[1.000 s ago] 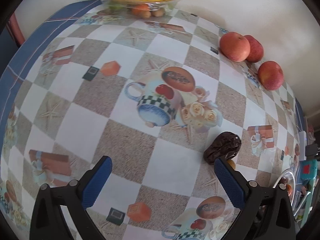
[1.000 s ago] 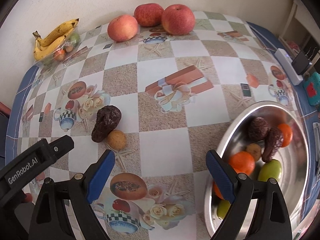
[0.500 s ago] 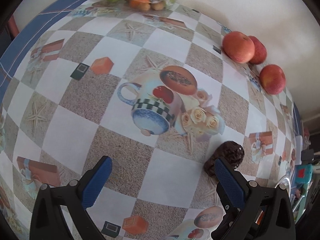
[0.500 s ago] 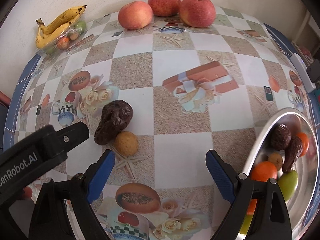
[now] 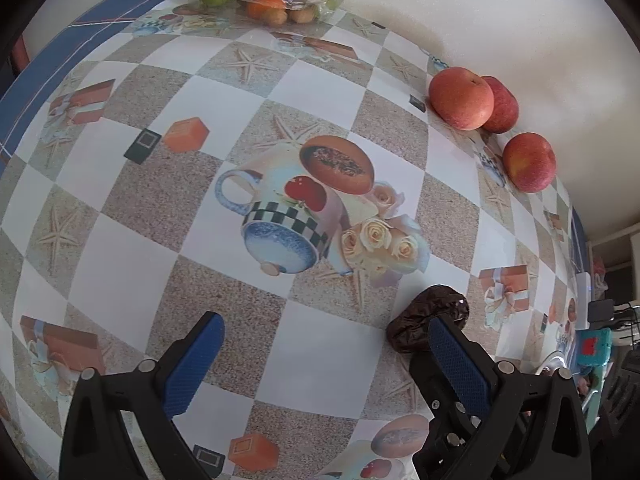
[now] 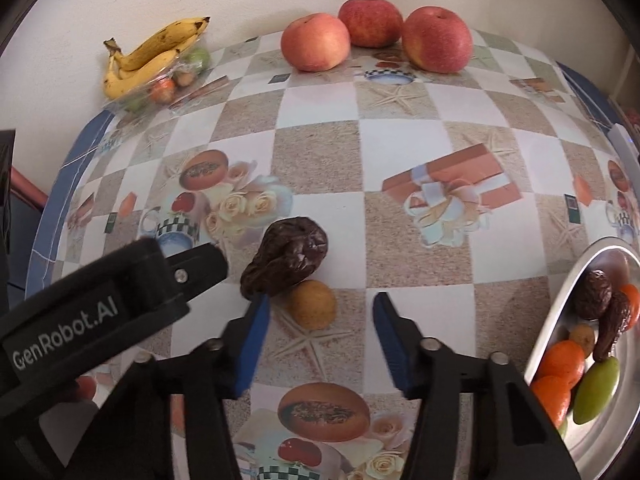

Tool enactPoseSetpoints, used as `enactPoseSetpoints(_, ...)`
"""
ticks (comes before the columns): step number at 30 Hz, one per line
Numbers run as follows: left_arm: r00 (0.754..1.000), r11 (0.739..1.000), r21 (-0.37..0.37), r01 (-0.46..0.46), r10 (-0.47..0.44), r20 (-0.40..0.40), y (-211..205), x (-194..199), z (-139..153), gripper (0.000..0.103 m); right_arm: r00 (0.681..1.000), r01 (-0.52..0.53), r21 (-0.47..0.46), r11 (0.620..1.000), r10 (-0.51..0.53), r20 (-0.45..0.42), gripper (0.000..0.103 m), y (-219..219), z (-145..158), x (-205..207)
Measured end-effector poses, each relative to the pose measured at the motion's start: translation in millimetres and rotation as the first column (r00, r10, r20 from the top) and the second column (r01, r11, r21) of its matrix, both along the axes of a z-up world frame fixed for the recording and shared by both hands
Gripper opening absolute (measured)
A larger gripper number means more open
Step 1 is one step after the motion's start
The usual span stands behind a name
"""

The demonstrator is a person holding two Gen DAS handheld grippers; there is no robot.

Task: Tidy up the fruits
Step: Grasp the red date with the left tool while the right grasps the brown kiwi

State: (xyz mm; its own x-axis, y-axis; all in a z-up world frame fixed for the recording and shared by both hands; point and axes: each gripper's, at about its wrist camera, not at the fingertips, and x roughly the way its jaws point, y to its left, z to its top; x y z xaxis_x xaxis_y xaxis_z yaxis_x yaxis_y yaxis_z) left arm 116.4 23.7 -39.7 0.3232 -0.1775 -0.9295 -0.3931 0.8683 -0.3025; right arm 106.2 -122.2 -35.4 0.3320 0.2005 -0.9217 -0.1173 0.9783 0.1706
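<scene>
The right gripper [image 6: 320, 316] points down at a checked, picture-printed tablecloth [image 6: 320, 120]; its blue-padded jaws have just been closing, with a small round tan fruit [image 6: 313, 304] partly between them, untouched. A wrinkled dark brown date [image 6: 286, 258] rests against that fruit. The black left gripper [image 6: 120, 300] reaches in beside the date. Three red apples [image 6: 374, 38] and yellow bananas [image 6: 154, 56] sit by the wall; a shiny metal bowl [image 6: 560, 304] holds mixed fruit.

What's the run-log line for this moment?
right gripper: closing, not gripping | target: small tan fruit | left gripper: open
</scene>
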Motion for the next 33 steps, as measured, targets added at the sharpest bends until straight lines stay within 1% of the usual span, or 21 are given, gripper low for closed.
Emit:
enactPoseSetpoints(3, 1.000, 1.000, -0.021, 0.011, -0.010, 0.013, -2, 2, 1, 0.103, 1.000, 0.005, 0.024, 1.000, -0.005, -0.012, 0.038, 0, -2, 0)
enactPoseSetpoints(5, 1.000, 0.999, -0.035, 0.025, -0.024, 0.018, -5, 3, 1, 0.103, 1.000, 0.014, 0.041, 0.999, -0.013, -0.016, 0.028, -2, -3, 1)
enactPoseSetpoints(6, 0.999, 0.999, -0.043, 0.031, -0.031, 0.020, -8, 4, 2, 0.103, 1.000, 0.020, 0.051, 0.999, -0.019, -0.016, 0.027, -3, -2, 1)
enactPoseSetpoints(9, 0.998, 0.996, -0.063, 0.059, -0.057, 0.040, -16, 6, 3, 0.103, 0.999, 0.040, 0.050, 0.998, -0.040, -0.007, 0.027, -8, 1, 0)
enactPoseSetpoints(11, 0.996, 0.995, -0.057, 0.078, -0.075, 0.050, -22, 7, 4, 0.102, 0.998, 0.064, 0.037, 0.997, -0.064, -0.007, 0.027, -16, 1, 1)
enactPoseSetpoints(13, 0.993, 0.994, -0.038, 0.100, -0.098, 0.059, -29, 9, 5, 0.100, 0.994, 0.111, 0.016, 0.994, -0.111, -0.019, 0.027, -29, -1, 1)
enactPoseSetpoints(15, 0.990, 0.992, -0.038, 0.123, -0.120, 0.070, -34, 11, 5, 0.087, 0.990, 0.142, 0.034, 0.989, -0.141, -0.028, 0.027, -42, -2, 1)
enactPoseSetpoints(19, 0.982, 0.984, -0.037, 0.171, -0.168, 0.091, -47, 13, 5, 0.078, 0.983, 0.182, 0.001, 0.983, -0.182, -0.027, 0.027, -62, 0, 1)
enactPoseSetpoints(20, 0.980, 0.983, -0.035, 0.182, -0.178, 0.094, -49, 13, 5, 0.072, 0.982, 0.187, 0.008, 0.982, -0.187, -0.031, 0.027, -65, 0, 1)
enactPoseSetpoints(22, 0.976, 0.980, -0.030, 0.197, -0.194, 0.096, -53, 15, 5, 0.066, 0.980, 0.197, 0.019, 0.980, -0.196, -0.037, 0.027, -70, 0, 0)
enactPoseSetpoints(23, 0.976, 0.979, -0.031, 0.200, -0.196, 0.093, -55, 15, 4, 0.060, 0.980, 0.196, 0.017, 0.980, -0.196, -0.037, 0.027, -71, 0, 0)
enactPoseSetpoints(24, 0.976, 0.979, -0.033, 0.203, -0.199, 0.091, -56, 17, 2, 0.052, 0.980, 0.194, 0.014, 0.981, -0.193, -0.036, 0.027, -71, 0, 0)
enactPoseSetpoints(25, 0.975, 0.978, -0.034, 0.205, -0.201, 0.091, -56, 17, 2, 0.050, 0.981, 0.191, 0.011, 0.981, -0.191, -0.035, 0.027, -70, 1, 0)
enactPoseSetpoints(33, 0.978, 0.979, -0.070, 0.193, -0.185, 0.098, -52, 13, 4, 0.050, 0.983, 0.180, 0.008, 0.984, -0.179, -0.037, 0.027, -69, 0, 0)
